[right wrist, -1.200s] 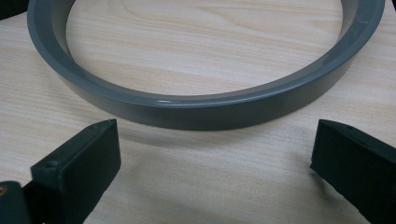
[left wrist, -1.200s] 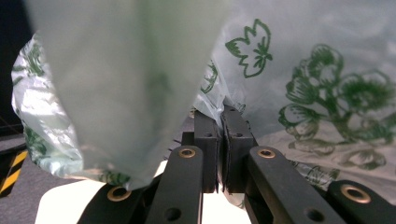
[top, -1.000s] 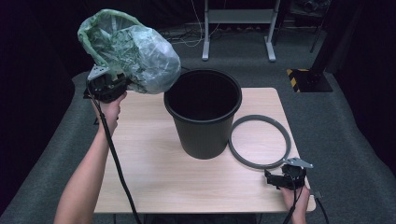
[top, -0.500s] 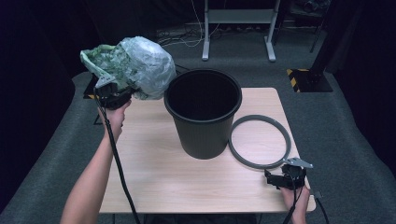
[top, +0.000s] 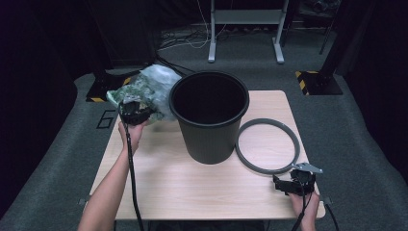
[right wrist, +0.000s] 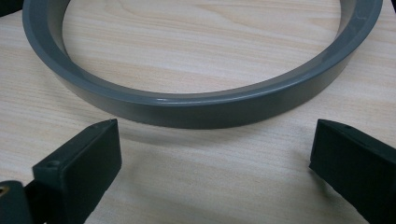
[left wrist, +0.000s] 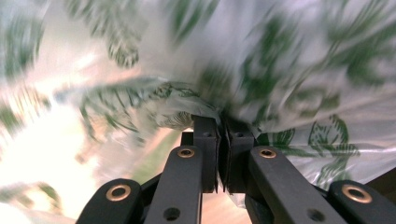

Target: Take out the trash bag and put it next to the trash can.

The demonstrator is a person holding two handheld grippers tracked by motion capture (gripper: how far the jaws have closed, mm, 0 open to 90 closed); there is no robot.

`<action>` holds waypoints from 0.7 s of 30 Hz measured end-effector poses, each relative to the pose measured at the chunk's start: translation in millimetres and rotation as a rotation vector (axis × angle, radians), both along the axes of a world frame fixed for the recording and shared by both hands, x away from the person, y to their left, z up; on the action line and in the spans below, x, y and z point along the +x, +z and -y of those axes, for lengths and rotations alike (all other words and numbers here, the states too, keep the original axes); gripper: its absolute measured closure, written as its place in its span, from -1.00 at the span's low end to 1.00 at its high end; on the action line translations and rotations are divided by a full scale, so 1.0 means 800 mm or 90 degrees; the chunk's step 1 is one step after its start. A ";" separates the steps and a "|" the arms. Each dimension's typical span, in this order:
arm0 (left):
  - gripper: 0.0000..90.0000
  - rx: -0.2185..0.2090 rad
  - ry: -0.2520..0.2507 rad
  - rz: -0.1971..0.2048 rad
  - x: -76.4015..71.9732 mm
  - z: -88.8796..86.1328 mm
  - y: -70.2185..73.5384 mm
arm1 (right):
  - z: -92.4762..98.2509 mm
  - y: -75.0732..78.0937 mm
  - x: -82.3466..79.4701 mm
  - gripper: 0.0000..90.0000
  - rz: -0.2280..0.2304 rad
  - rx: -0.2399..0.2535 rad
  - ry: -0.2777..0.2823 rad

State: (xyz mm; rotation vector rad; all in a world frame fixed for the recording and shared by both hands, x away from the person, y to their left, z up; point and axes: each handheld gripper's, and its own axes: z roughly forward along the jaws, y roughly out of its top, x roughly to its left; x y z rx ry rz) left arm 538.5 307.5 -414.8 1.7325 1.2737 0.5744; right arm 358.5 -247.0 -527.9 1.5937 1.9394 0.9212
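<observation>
My left gripper (top: 136, 111) pinching bin liner (top: 153, 91), upper left of frame, beside bucket (top: 210, 115). Right gripper (top: 293, 183) spread near grey ring (top: 267, 146), lower right. Step: lining bucket. Next, I judge: open liner over rim.

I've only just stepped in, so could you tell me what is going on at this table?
A person is working with two handheld grippers. The left gripper is shut on a green-printed plastic bag, held beside the black bin, not yet in it. The right gripper rests open on the table, just short of the grey ring lying flat beside the bin.
</observation>
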 end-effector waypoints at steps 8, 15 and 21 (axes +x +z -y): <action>0.89 0.024 -0.005 -0.064 0.003 0.005 -0.044 | -0.001 0.000 0.000 -0.98 -0.004 -0.003 -0.002; 0.84 0.045 -0.001 -0.072 0.001 0.010 -0.059 | 0.000 0.000 0.001 -0.97 -0.005 -0.002 -0.001; 0.74 0.039 0.010 -0.084 0.001 0.008 -0.067 | -0.001 -0.001 0.001 -0.96 -0.007 -0.004 0.000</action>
